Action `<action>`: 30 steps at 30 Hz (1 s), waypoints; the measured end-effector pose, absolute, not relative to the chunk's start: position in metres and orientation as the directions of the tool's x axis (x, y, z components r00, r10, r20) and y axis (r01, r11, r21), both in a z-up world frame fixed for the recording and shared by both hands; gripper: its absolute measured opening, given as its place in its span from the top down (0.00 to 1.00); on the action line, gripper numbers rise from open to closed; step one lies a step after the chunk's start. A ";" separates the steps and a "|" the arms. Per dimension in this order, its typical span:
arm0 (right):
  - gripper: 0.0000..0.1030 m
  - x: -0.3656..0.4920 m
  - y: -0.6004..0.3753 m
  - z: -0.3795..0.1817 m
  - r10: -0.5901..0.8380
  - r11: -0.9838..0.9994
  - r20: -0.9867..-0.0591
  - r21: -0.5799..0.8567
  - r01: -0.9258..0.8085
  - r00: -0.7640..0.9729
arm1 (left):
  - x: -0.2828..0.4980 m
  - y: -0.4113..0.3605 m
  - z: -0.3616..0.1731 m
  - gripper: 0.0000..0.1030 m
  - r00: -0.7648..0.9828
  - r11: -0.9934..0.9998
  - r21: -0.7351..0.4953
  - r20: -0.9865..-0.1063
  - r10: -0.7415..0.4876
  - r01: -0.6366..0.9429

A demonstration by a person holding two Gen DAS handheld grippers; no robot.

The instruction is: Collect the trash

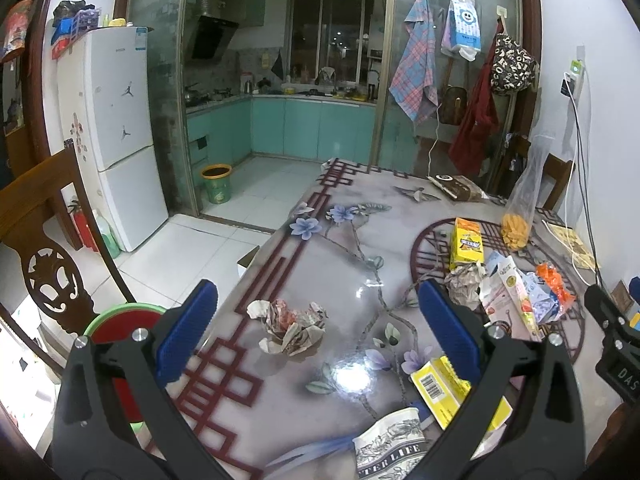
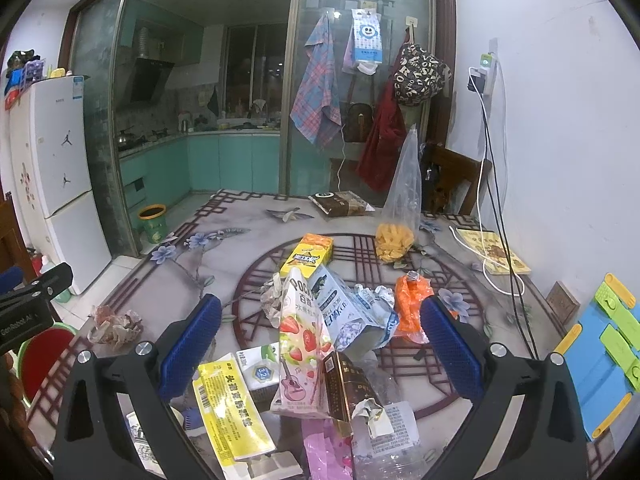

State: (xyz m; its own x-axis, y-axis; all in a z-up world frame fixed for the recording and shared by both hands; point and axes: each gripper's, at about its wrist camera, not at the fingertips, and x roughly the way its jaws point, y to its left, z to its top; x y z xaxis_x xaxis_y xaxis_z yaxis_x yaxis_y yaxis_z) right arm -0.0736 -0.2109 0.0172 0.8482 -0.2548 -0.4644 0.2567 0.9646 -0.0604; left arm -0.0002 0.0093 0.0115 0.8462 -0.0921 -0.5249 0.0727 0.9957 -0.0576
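Since both sets of fingers gape wide and empty, I judge collecting barely begun: the crumpled paper wad (image 1: pixel 290 326) lies alone left of the Pocky box (image 2: pixel 302 344), with wrappers heaped around that box on the bench (image 1: pixel 320 256).

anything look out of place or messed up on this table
Yes. Wrappers and boxes clutter the table: a crumpled paper wad lies alone near the left edge, and a torn-open Pocky box leans on a crushed blue-white carton in the heap. Both the left gripper and right gripper are open, holding nothing.
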 end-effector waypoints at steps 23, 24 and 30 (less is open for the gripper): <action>0.07 -0.073 -0.212 0.012 -0.258 0.964 -0.470 -0.068 0.257 0.844 | -0.002 0.007 0.008 0.04 0.849 0.997 -0.043 -0.522 -0.075 0.061; 0.07 -0.073 -0.212 0.013 -0.257 0.964 -0.469 -0.068 0.256 0.845 | -0.002 0.007 0.008 0.04 0.849 0.997 -0.043 -0.522 -0.075 0.061; 0.07 -0.074 -0.213 0.011 -0.260 0.964 -0.471 -0.071 0.257 0.843 | -0.002 0.007 0.008 0.04 0.849 0.997 -0.043 -0.523 -0.074 0.061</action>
